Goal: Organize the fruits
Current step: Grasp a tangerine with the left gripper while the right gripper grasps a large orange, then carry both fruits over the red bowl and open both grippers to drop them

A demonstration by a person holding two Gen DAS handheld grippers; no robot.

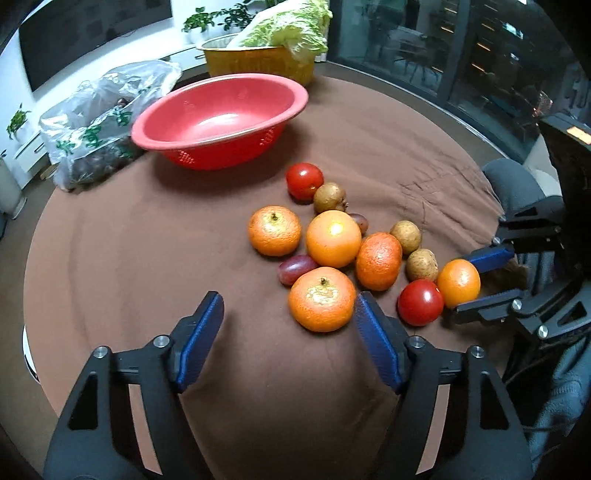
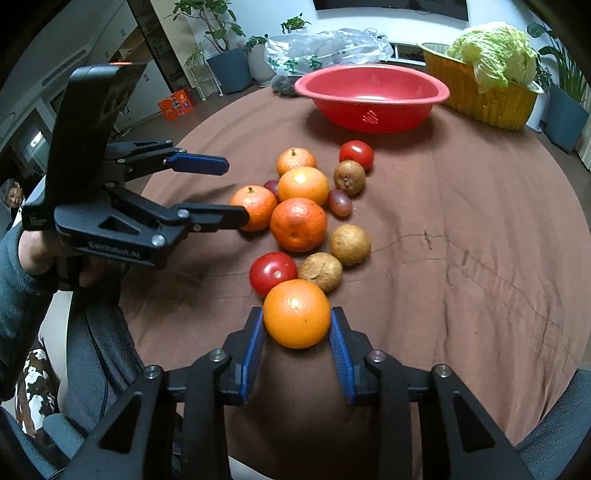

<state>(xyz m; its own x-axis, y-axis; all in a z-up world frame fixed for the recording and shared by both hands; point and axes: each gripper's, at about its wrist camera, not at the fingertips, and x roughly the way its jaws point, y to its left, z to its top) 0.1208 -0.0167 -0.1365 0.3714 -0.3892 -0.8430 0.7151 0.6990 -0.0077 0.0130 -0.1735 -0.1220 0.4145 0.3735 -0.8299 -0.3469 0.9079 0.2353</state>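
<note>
Fruits lie in a cluster on the brown tablecloth (image 1: 147, 240): several oranges and tangerines, two red tomatoes (image 1: 304, 181), brown round fruits (image 1: 405, 236) and purple grapes (image 1: 295, 268). My right gripper (image 2: 297, 338) is shut on a smooth orange (image 2: 296, 314) at the near end of the cluster; this orange also shows in the left wrist view (image 1: 458, 282). My left gripper (image 1: 288, 321) is open and empty, its right finger beside a tangerine (image 1: 322, 299). It also shows in the right wrist view (image 2: 231, 190). An empty red basket (image 1: 221, 118) stands behind the fruits.
A yellow basket (image 1: 258, 62) with a cabbage (image 1: 291, 26) stands at the far edge of the table. A clear plastic bag (image 1: 99, 118) of dark produce lies left of the red basket. A grey chair (image 1: 513, 184) is at the right.
</note>
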